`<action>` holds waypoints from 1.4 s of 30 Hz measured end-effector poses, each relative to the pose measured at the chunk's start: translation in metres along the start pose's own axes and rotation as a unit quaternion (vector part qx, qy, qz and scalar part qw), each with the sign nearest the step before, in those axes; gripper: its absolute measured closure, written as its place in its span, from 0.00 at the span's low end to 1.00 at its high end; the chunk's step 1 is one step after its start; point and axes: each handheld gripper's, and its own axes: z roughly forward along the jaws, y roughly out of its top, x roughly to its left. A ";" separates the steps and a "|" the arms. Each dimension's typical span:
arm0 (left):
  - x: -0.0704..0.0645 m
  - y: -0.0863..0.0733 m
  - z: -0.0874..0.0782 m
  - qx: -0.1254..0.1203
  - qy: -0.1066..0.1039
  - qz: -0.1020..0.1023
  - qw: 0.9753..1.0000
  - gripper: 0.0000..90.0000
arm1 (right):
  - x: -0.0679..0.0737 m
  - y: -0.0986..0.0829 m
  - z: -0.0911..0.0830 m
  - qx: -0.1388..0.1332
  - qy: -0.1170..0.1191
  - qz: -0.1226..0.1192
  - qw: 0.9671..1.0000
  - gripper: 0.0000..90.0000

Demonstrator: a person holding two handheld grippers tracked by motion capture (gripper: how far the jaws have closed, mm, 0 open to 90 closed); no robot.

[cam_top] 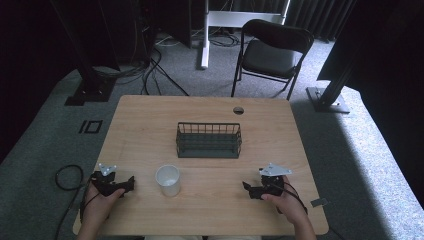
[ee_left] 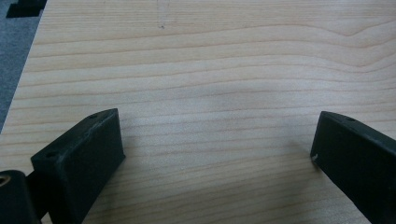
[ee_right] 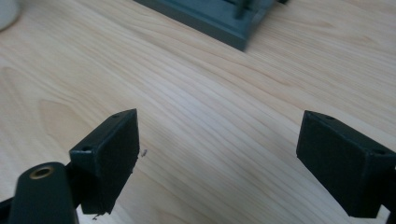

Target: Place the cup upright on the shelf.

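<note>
A white cup point(cam_top: 168, 180) stands upright on the wooden table point(cam_top: 150, 125), near the front and left of centre. Behind it, at mid-table, sits a dark wire basket point(cam_top: 208, 140); its base corner point(ee_right: 219, 21) appears at the top of the right gripper view. My left gripper point(cam_top: 131, 184) rests low at the front left, held by a hand, jaws spread wide over bare wood point(ee_left: 217, 135). My right gripper point(cam_top: 246, 187) sits at the front right, also wide open with nothing between its jaws point(ee_right: 217, 140). A sliver of the cup point(ee_right: 7, 11) shows in the right gripper view.
A black folding chair point(cam_top: 272, 52) stands beyond the table's far edge. A round cable hole point(cam_top: 238, 110) is in the tabletop near the far right. Black stand bases point(cam_top: 87, 92) and cables lie on the grey carpet. A cable loop point(cam_top: 67, 175) lies left of the table.
</note>
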 end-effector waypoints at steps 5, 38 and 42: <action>0.000 0.000 0.000 0.000 0.000 0.000 1.000 0.03 | 0.011 0.008 0.005 -0.009 0.019 -0.011 1.000 0.14; 0.000 0.000 0.000 0.000 0.000 0.000 1.000 0.03 | 0.091 0.047 0.048 -0.038 0.132 -0.092 0.986 0.14; 0.000 0.000 0.000 0.000 0.000 0.000 1.000 0.03 | 0.100 0.051 0.053 -0.041 0.143 -0.100 0.984 0.14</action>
